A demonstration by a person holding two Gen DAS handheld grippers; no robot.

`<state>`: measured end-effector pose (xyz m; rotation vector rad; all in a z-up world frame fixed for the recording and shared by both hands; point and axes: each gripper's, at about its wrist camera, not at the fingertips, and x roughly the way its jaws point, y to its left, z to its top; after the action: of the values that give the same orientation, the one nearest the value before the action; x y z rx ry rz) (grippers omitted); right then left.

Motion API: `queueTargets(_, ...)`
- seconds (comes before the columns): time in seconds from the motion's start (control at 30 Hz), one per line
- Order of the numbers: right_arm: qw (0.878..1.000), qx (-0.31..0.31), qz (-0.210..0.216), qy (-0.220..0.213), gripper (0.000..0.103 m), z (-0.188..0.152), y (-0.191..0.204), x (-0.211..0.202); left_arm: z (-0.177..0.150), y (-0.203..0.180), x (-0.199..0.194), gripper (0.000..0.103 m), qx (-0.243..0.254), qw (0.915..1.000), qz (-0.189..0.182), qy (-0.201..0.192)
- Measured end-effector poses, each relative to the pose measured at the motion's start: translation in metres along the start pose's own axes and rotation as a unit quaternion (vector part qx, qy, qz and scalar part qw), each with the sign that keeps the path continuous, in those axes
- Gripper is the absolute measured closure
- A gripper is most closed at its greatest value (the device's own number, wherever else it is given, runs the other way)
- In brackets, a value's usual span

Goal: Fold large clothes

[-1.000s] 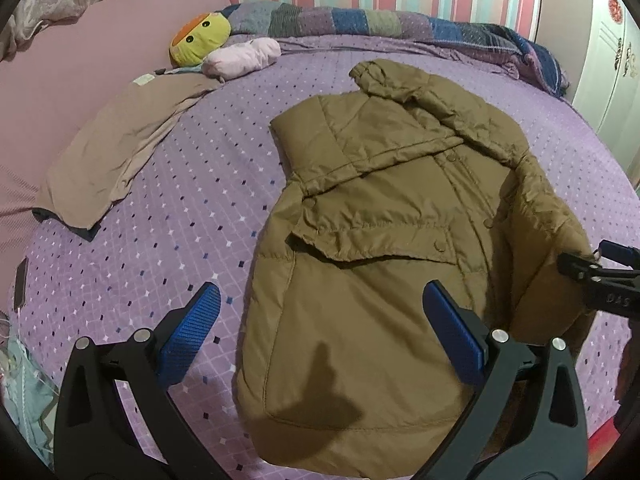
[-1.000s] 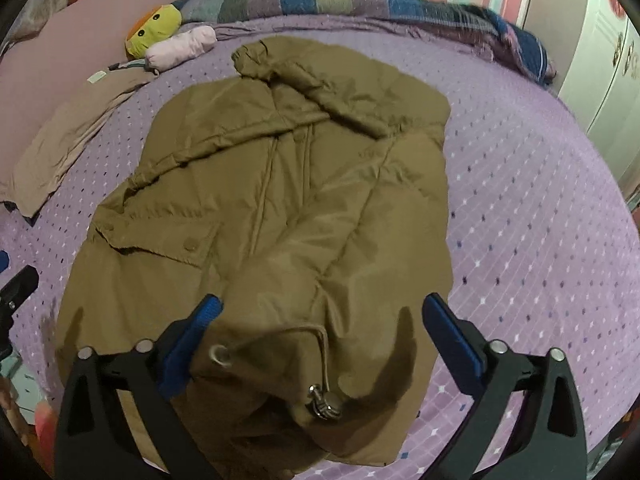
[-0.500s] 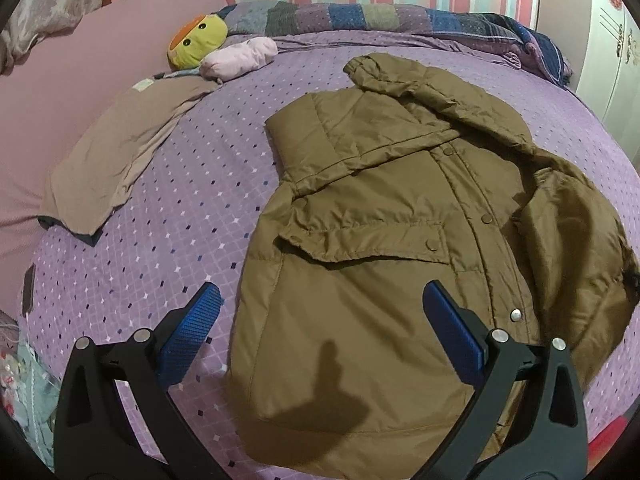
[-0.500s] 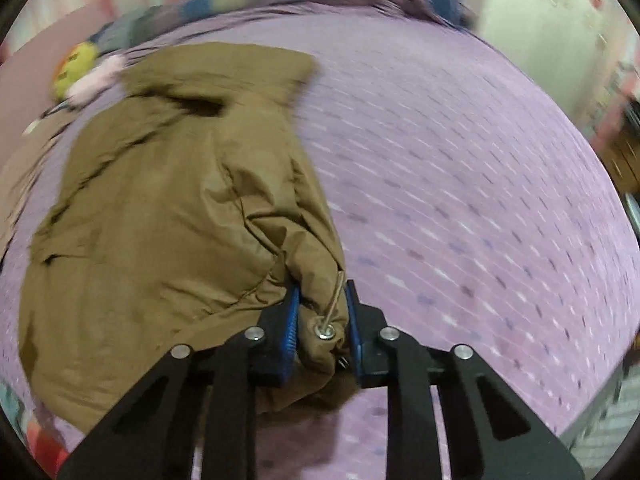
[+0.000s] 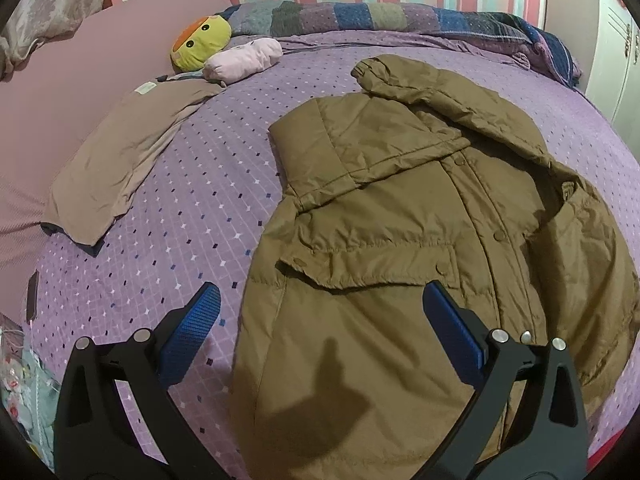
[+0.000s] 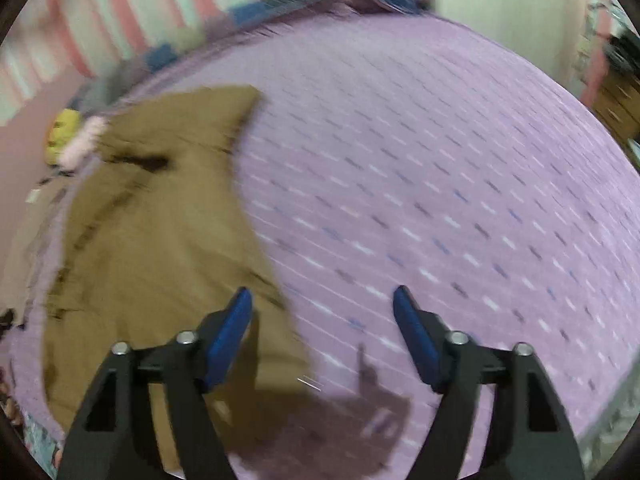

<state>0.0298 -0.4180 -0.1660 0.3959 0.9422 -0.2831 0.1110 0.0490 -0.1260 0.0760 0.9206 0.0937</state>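
Observation:
A large olive-brown padded jacket lies front-up on the purple dotted bedspread, its hood toward the far end and its right side bunched in folds. My left gripper is open and empty, hovering above the jacket's near left hem. In the blurred right wrist view the jacket fills the left half. My right gripper is open and empty above the jacket's right edge and the bare bedspread.
A tan folded garment lies at the left by a pink pillow. A yellow plush toy and a pink one sit at the far end. A striped blanket lines the wall. A white wardrobe stands at right.
My right gripper had closed on the jacket's right hem, then let it go, opened and swung right. The jacket's right side now lies bunched. My left gripper stayed open.

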Motion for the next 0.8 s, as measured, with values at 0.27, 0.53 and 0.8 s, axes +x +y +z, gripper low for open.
queueTargets(0.27, 0.992, -0.082, 0.078, 0.048, 0.022, 0.032, 0.047, 0.073, -0.001, 0.005, 0.008, 0.003, -0.001, 1.0, 0.006, -0.001)
queueTargets(0.53, 0.986, -0.107, 0.102, 0.075, 0.085, 0.017, 0.044, 0.086, -0.001, 0.016, 0.058, 0.003, -0.012, 0.9994, 0.028, 0.014)
queueTargets(0.8, 0.991, -0.102, -0.074, 0.051, 0.097, -0.034, 0.033, 0.064, -0.007, 0.011, 0.093, 0.003, -0.01, 0.9978, 0.05, 0.042)
